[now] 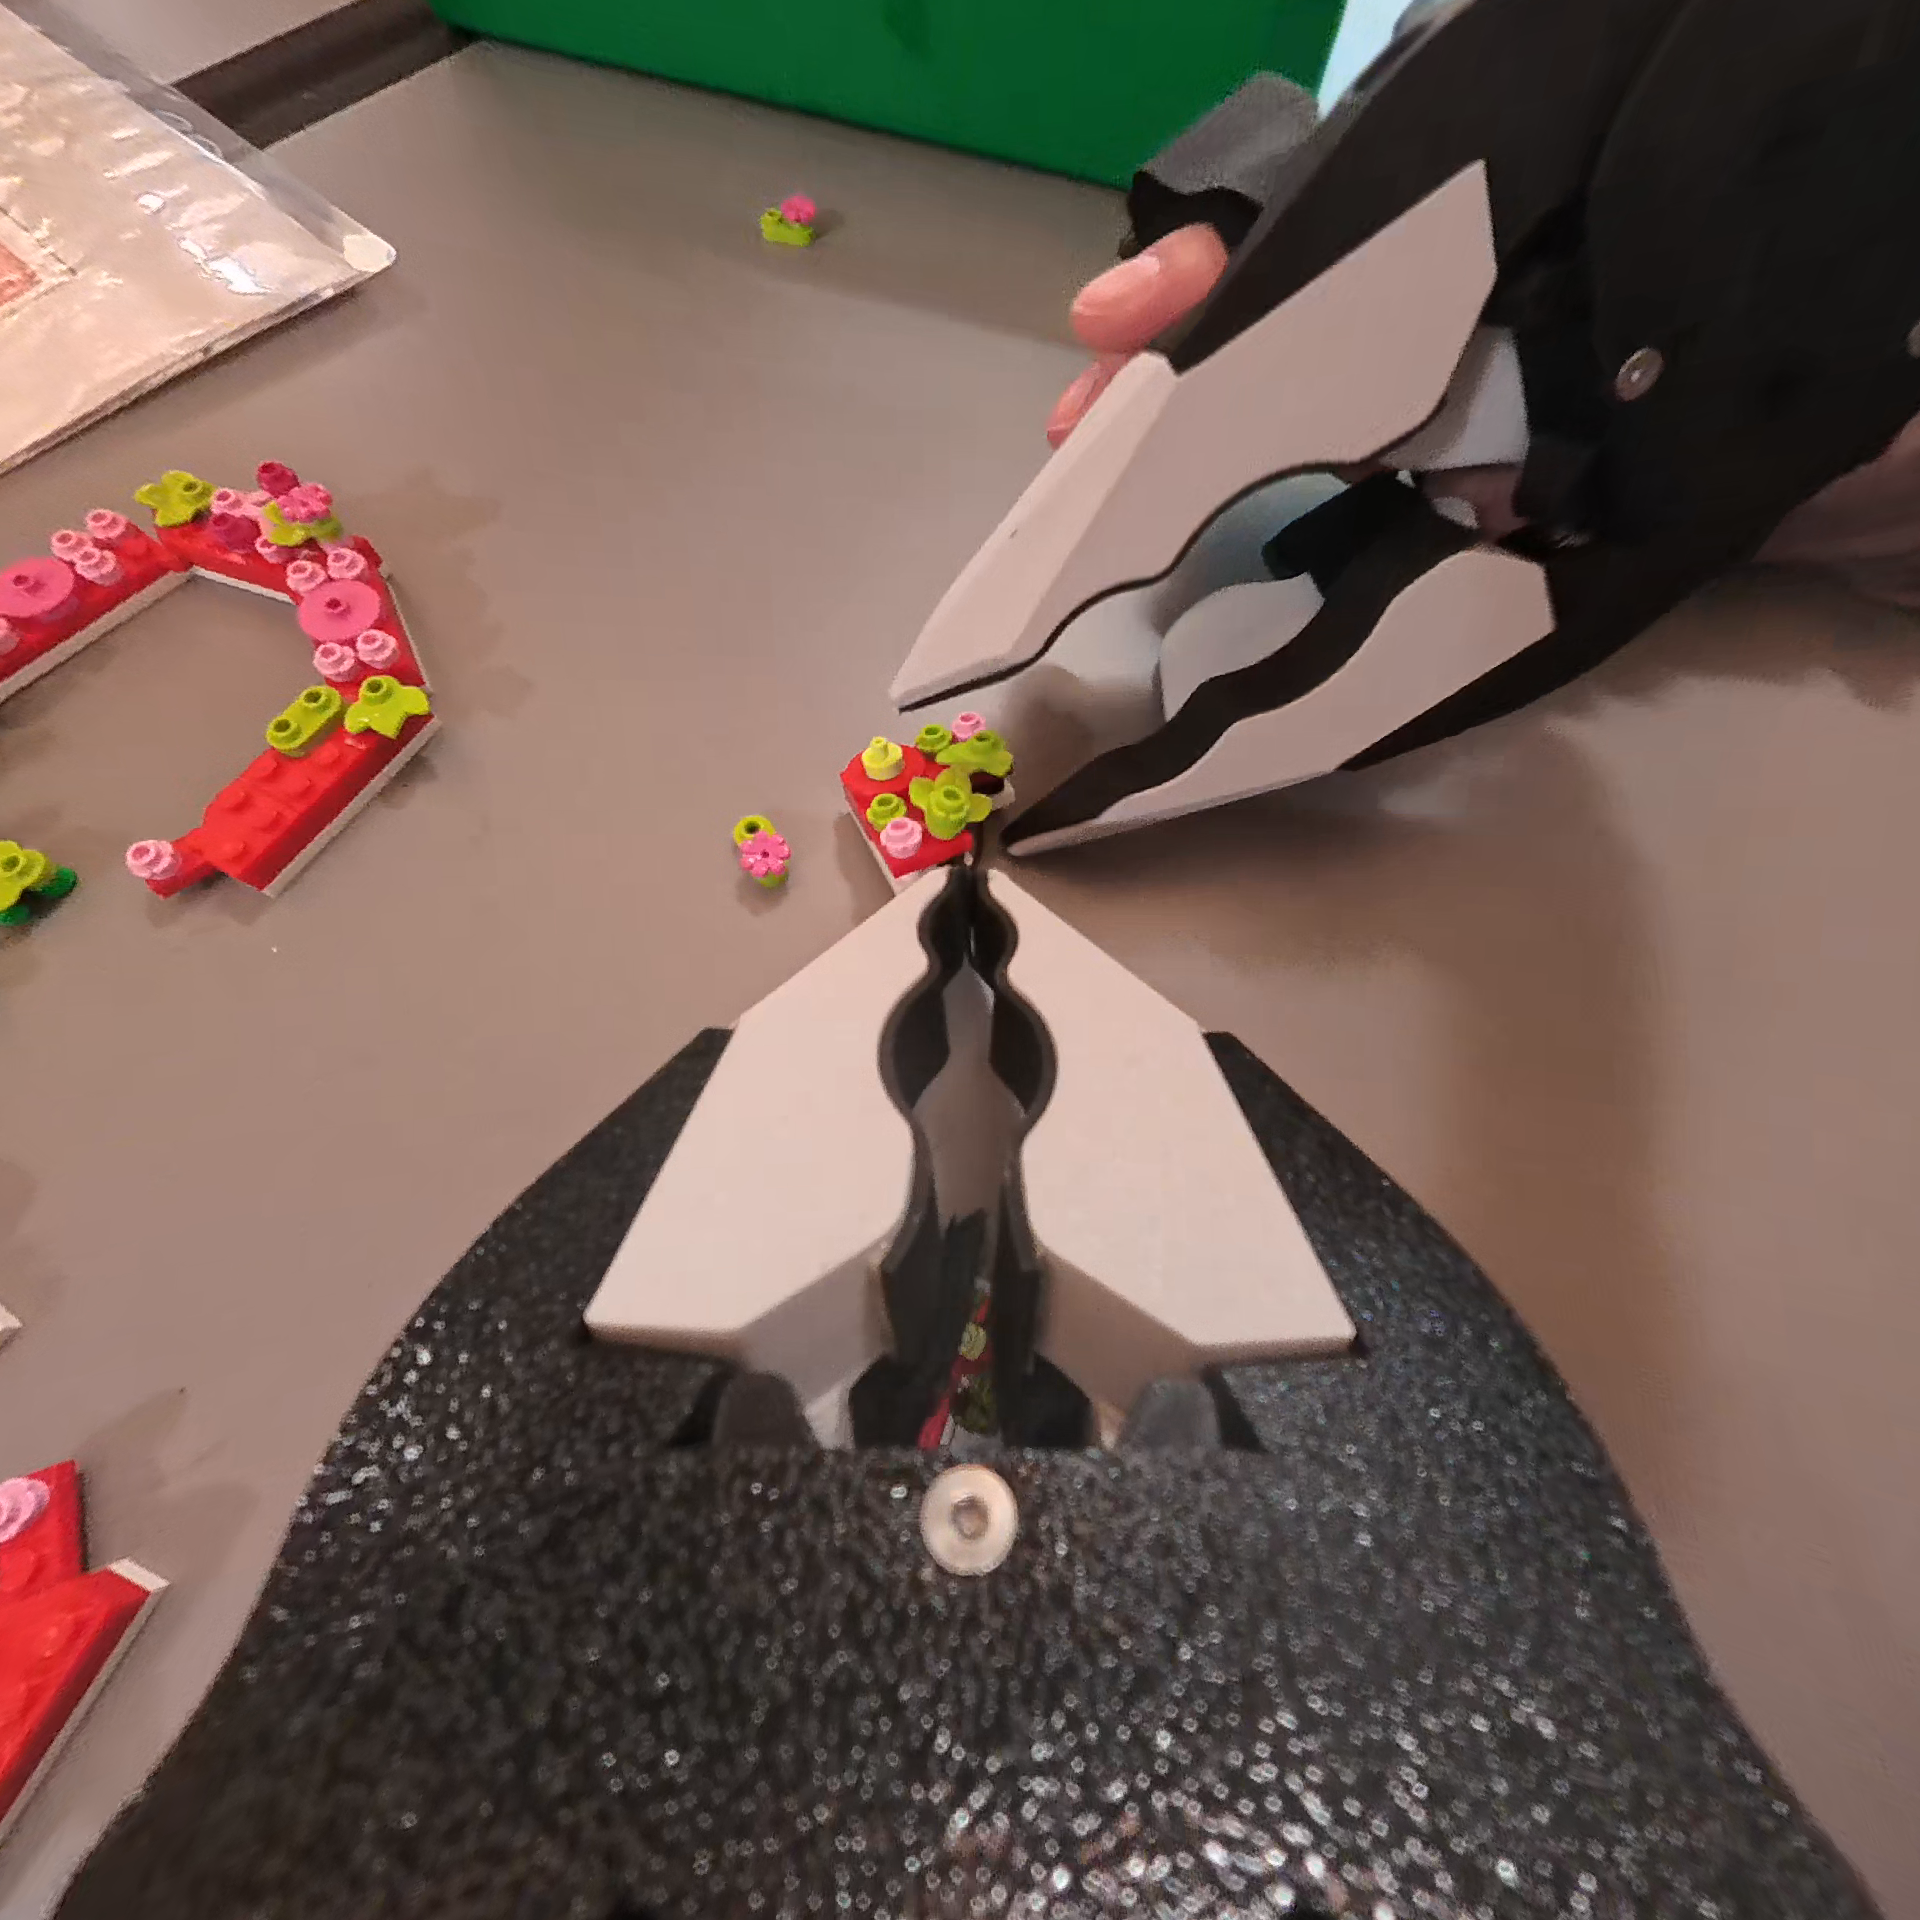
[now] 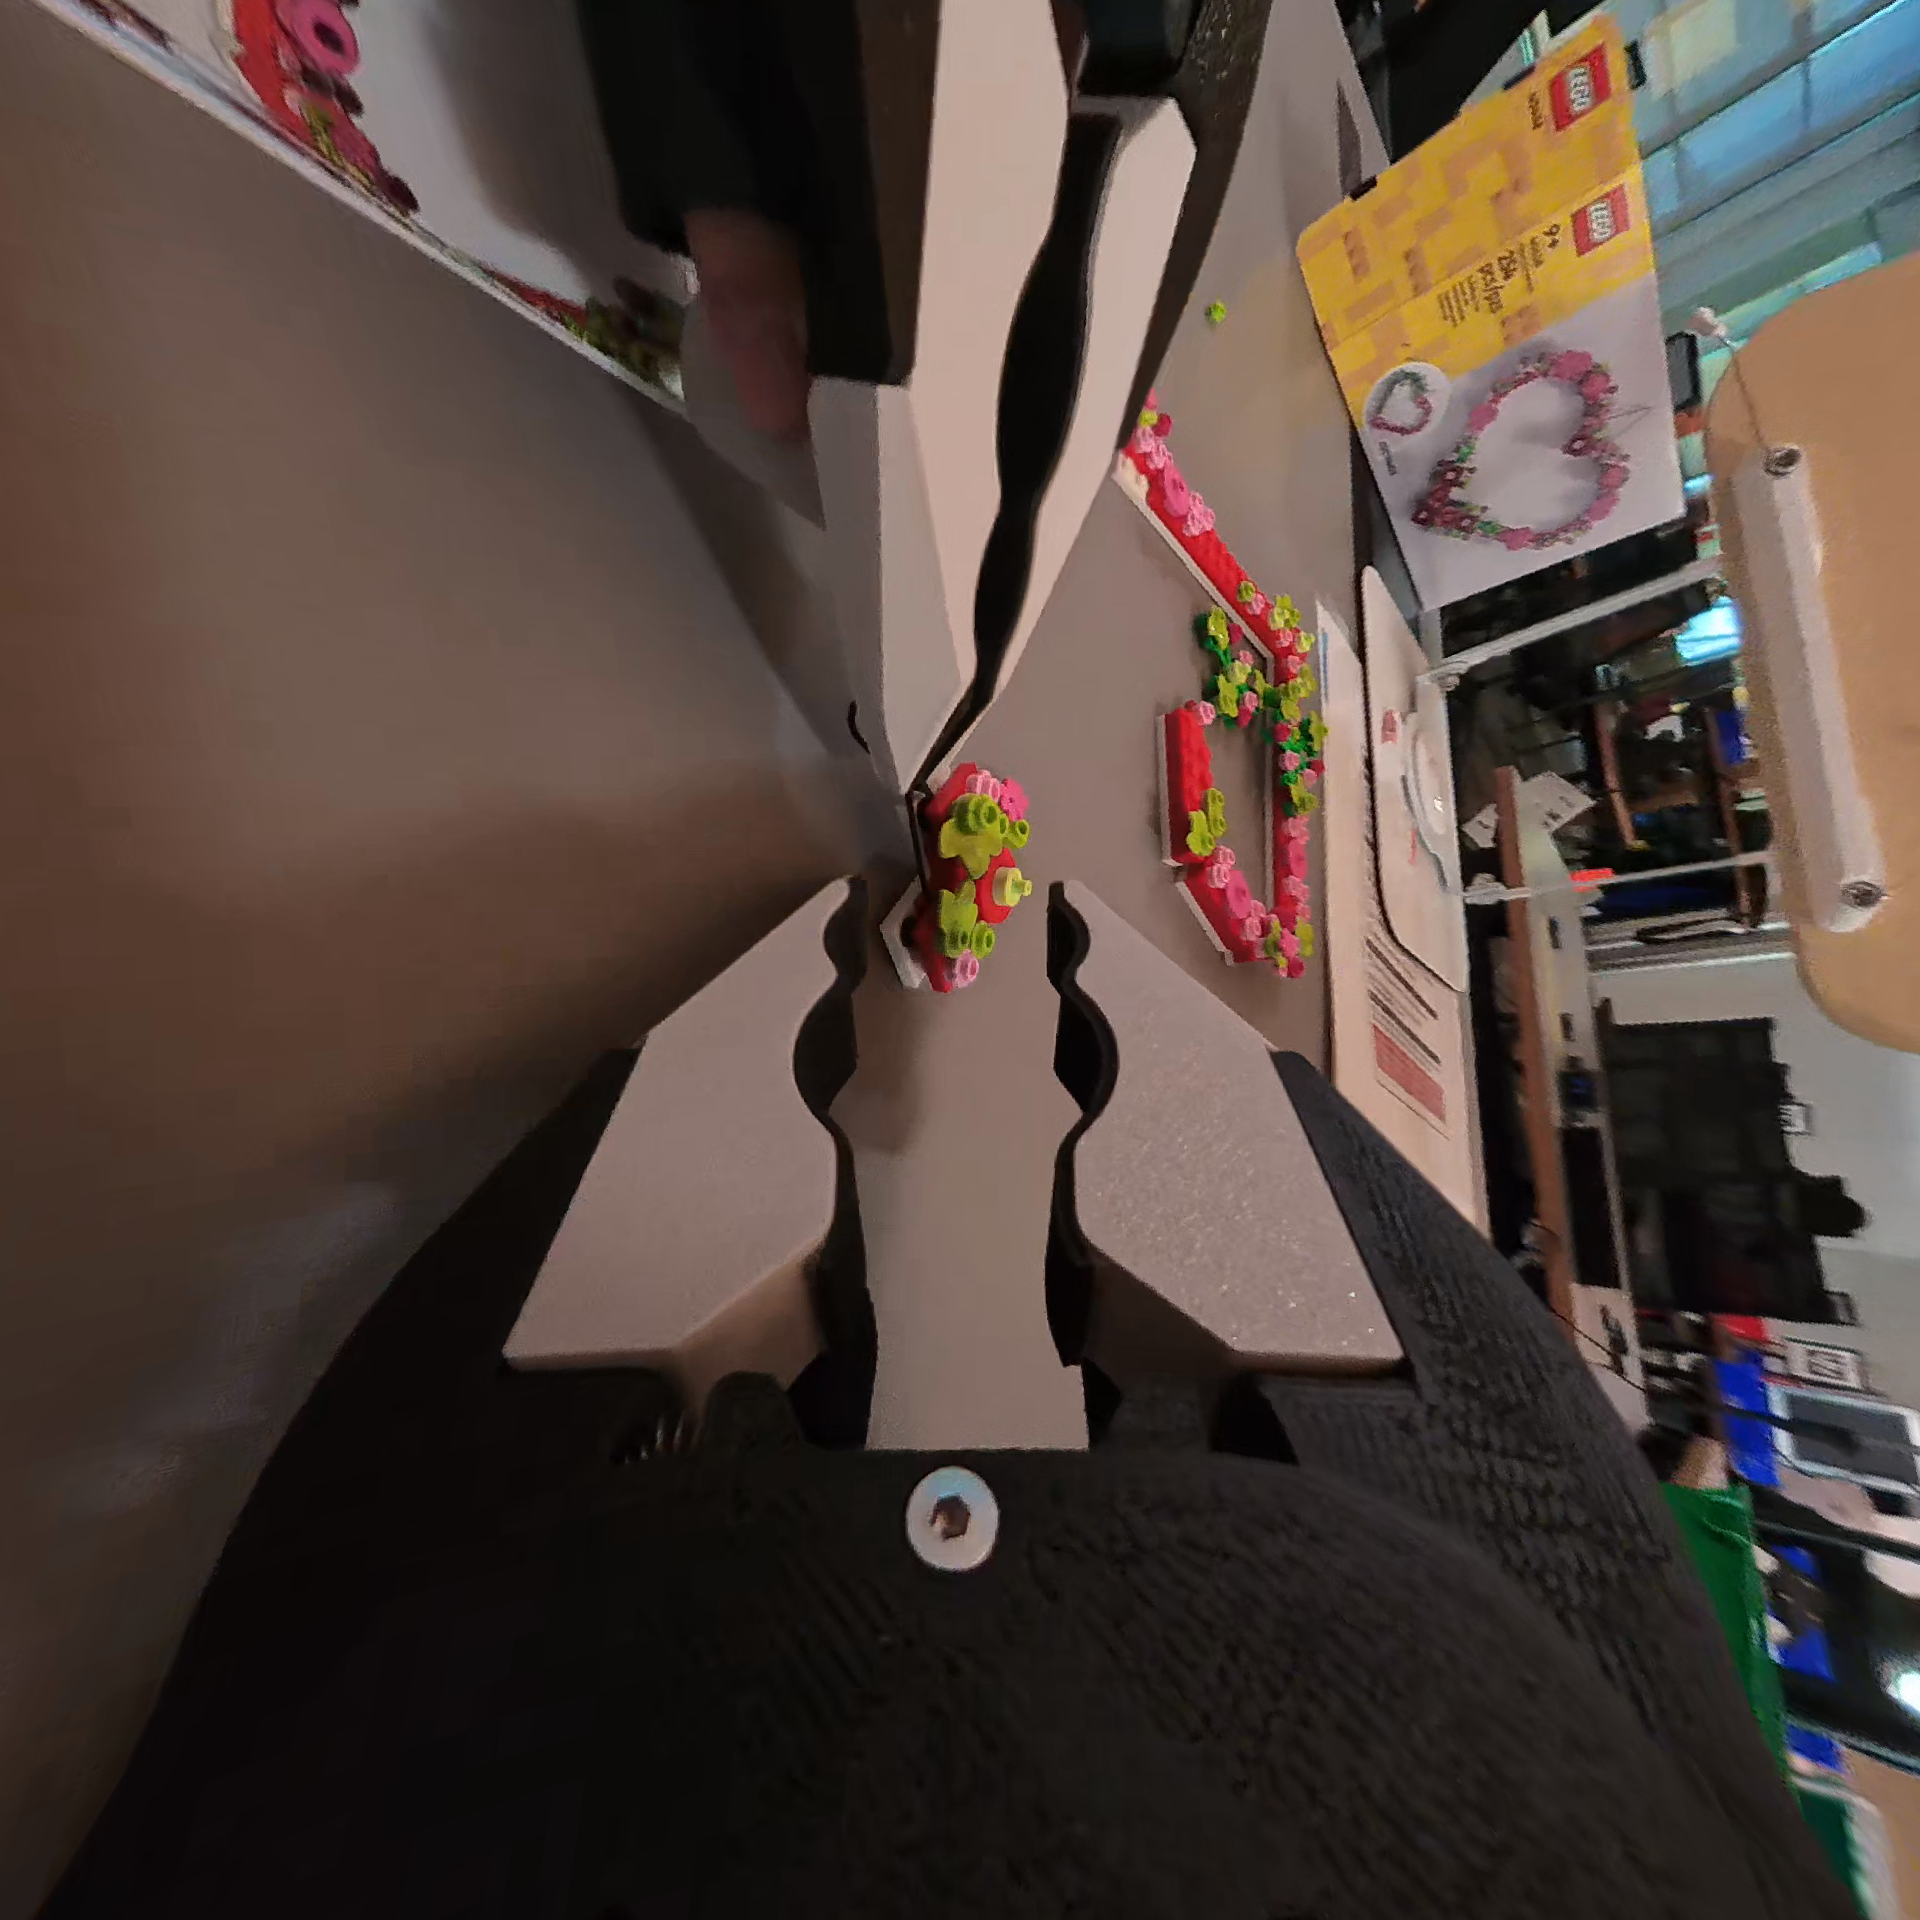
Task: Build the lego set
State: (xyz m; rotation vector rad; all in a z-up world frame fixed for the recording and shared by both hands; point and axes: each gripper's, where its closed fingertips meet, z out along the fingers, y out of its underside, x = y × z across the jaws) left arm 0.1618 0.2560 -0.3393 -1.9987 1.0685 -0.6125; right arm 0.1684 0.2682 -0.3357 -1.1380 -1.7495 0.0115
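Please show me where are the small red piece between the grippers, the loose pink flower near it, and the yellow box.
small red piece (image 1: pixel 914 805): left wrist view, on its studded top.
loose pink flower (image 1: pixel 766 854): left wrist view, on the pink petals.
yellow box (image 2: pixel 1475 260): right wrist view, on its yellow face.

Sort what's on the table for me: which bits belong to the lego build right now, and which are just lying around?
In the job:
- small red segment, pinched at its edge by the shut left gripper
- open right gripper at that segment
- larger red flowered section
- loose flower pieces

Lying about:
- clear plastic bag
- set's box
- paper sheet
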